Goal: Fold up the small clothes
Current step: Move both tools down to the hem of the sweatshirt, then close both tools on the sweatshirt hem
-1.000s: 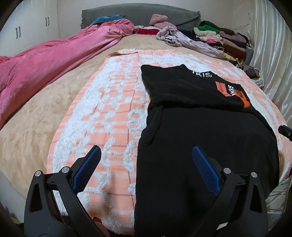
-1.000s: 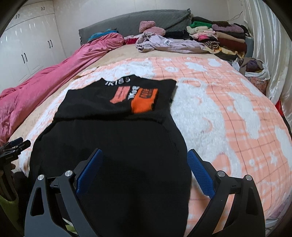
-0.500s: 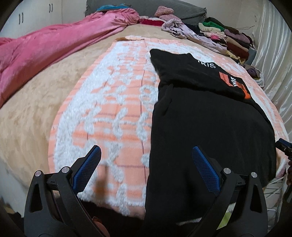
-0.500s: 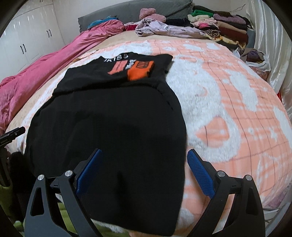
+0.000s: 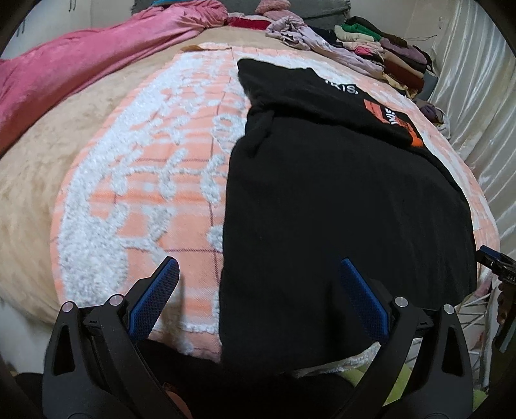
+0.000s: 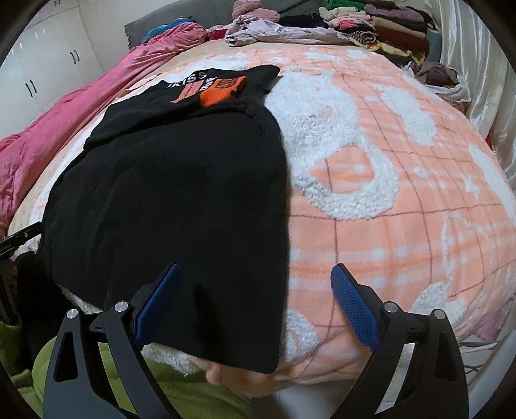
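A black garment (image 5: 338, 206) (image 6: 180, 193) lies flat on the orange-and-white blanket (image 5: 145, 180) (image 6: 371, 161), its near hem hanging over the bed's front edge. Its far part is folded over, showing white lettering and an orange print (image 5: 391, 121) (image 6: 222, 88). My left gripper (image 5: 256, 293) is open above the garment's near-left corner, one finger over blanket, the other over black cloth. My right gripper (image 6: 256, 296) is open above the near-right corner, straddling the garment's right edge. Neither holds anything.
A pink quilt (image 5: 80, 61) lies along the left side of the bed. A pile of folded and loose clothes (image 5: 380, 54) (image 6: 371, 22) fills the far right by the headboard. Curtains (image 5: 477, 106) hang on the right. Green fabric (image 6: 96, 393) lies below the bed edge.
Both grippers have drawn back toward the bed's near edge and tilted down; the garment's hem and the bed's front edge have come into view. Both stay open. The garment has not moved.
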Available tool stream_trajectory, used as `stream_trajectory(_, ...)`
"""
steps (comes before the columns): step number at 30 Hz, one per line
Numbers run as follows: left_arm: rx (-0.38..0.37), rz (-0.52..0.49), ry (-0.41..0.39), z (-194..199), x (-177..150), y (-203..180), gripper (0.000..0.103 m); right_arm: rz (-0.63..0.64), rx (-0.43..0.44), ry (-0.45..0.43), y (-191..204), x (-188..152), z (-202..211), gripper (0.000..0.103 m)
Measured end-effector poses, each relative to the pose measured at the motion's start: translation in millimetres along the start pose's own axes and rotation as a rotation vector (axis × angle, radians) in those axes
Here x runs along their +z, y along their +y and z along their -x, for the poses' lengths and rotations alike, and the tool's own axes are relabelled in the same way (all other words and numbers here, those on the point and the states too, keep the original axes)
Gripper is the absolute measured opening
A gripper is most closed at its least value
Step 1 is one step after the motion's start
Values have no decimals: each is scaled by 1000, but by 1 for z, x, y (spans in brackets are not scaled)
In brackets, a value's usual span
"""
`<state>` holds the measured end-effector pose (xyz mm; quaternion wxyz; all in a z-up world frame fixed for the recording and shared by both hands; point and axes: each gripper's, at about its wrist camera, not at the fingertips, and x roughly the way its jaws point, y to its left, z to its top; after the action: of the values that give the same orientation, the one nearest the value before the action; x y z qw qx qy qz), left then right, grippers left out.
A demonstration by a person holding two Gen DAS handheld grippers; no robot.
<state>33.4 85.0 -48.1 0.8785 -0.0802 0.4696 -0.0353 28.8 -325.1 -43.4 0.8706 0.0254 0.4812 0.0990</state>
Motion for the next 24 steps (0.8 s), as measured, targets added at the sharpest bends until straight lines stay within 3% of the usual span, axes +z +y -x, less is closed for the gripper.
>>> stream_trajectory(5,-14,11,28,-7,-6,0,79,-31,40,16,-3,-1,-6,91)
stream_trajectory(8,-8,10,27,-7,-7,1,67,-21,44,12,-2,-2,-8,67)
stream_trajectory(11,-5,14,24,-5,-8,4,58,-33,75,6,-3,-2,-7,34)
stream_trajectory(14,0,18,21,-1,-9,7,46,-33,100,-8,-4,-1,-4,19)
stream_trajectory(19,-1,26,17,4,-11,12,30,-47,141,2,-12,-4,-4,21)
stream_trajectory(24,-16,35,24,4,-15,16,29,-37,150,3,-14,-9,-7,26)
